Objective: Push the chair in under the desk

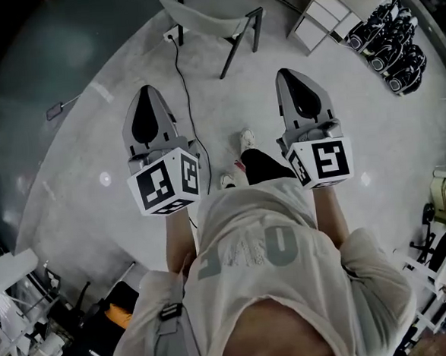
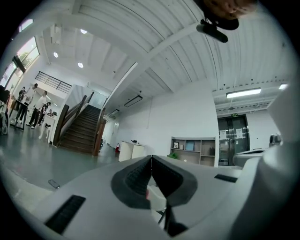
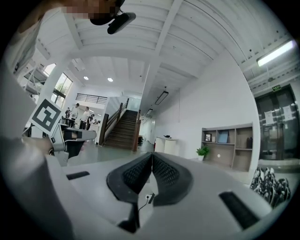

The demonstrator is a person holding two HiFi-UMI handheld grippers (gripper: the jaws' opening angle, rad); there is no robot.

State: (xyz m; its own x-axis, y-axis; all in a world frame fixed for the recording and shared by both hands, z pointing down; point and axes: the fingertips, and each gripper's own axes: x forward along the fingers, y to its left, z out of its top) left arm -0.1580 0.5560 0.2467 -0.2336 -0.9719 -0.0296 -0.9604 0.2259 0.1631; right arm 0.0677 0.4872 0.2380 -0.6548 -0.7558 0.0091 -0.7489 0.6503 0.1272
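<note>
Pale concrete floor filled an open hall with white walls and a ribbed ceiling. At the far edge of that floor in the head view stood the chair, pale seat on dark angled legs, cut off by the frame's top. It was well apart from both grippers, ahead of the person and roughly in line with the gap between the two tools.

A dark cable ran from a socket beside the chair's legs back along the floor, passing just beside the left gripper. That gripper's fingers were pressed together at the tips with nothing pinched; through the gap beneath them a scrap of pale seat and a dark leg showed. The right gripper was level with it, and its fingers were also closed on nothing, with cable and socket visible below.

The person's shoes lay between the grippers. A white shelf unit and a heap of black-and-white gear sat toward the floor's far right corner. A staircase, a bookshelf and a potted plant lined the background.
</note>
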